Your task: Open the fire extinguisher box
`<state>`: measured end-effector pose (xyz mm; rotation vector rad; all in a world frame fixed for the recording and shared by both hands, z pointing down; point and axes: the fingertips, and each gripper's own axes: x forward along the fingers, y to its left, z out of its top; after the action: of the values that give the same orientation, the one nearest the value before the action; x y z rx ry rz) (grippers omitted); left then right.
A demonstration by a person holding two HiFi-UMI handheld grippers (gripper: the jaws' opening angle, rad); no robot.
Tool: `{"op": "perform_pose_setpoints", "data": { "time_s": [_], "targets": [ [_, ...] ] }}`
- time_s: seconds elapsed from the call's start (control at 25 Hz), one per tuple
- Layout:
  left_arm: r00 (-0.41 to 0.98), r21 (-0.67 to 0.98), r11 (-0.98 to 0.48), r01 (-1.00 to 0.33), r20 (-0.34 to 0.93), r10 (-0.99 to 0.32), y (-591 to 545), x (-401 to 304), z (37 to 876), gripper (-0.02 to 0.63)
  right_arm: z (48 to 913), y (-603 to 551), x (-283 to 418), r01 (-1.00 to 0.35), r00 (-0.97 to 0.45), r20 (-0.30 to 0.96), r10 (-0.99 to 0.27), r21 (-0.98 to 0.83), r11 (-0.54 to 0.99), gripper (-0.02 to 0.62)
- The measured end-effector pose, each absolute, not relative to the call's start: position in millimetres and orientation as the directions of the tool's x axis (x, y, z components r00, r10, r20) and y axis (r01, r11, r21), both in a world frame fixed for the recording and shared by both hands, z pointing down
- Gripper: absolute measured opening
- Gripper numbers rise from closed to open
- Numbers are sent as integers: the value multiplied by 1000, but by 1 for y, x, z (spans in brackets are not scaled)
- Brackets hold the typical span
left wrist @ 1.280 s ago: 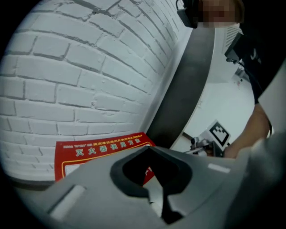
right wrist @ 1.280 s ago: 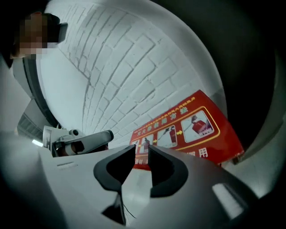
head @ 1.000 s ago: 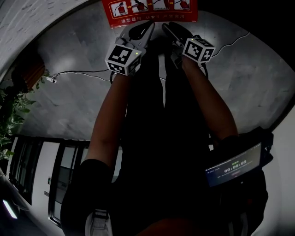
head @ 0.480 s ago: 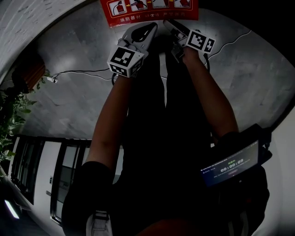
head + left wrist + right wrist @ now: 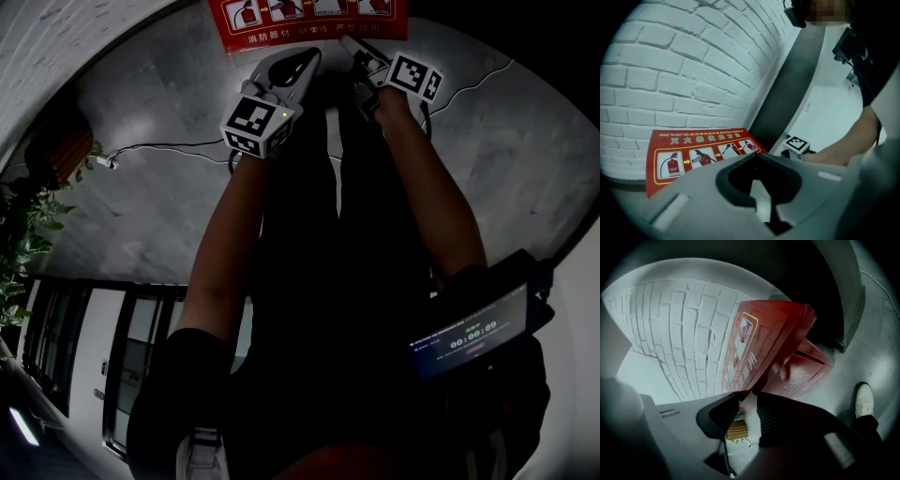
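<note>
**Right gripper (image 5: 746, 401) has crept nearer the fire extinguisher box (image 5: 801, 373) and rolled since a second ago, its jaws just closing onto the lid's edge.**

The two dark pads now pinch a corner of the red lid (image 5: 764, 333), with the red edge wedged between their tips. A dark gap shows between lid and box body; whether it is the seam or a first lift cannot be told. The box stands on the grey floor (image 5: 876, 333) against the white brick wall (image 5: 684, 324), directly ahead of both grippers. Beside the right one, the left gripper (image 5: 756, 157) hovers over the lid's instruction label (image 5: 701, 152), tips together, holding nothing. Judged progress: the grasp is made, and swinging the lid up and back remains.
</note>
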<state>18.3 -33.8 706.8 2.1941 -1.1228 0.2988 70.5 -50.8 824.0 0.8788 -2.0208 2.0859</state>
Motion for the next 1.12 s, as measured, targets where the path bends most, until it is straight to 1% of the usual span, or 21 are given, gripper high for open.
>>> {"op": "perform_pose_setpoints", "data": {
  "time_s": [0.28,0.56,0.88,1.12],
  "targets": [
    [609,442,-429,-788,454,-650,-30,18,692,2,801,-50,72,-440,-831,449,-328,-892,-105,112],
    [614,421,-454,-785,427,-664,-39,18,655,2,748,-58,76,-395,-839,394,-374,-915,-80,103],
    [611,399,-470,-787,407,-679,-57,2,637,2,703,-87,55,-357,-855,324,-404,-934,6,97],
    [598,399,-459,-794,378,-707,-70,-10,625,2,677,-113,47,-326,-851,267,-452,-944,57,92]
  ]
}}
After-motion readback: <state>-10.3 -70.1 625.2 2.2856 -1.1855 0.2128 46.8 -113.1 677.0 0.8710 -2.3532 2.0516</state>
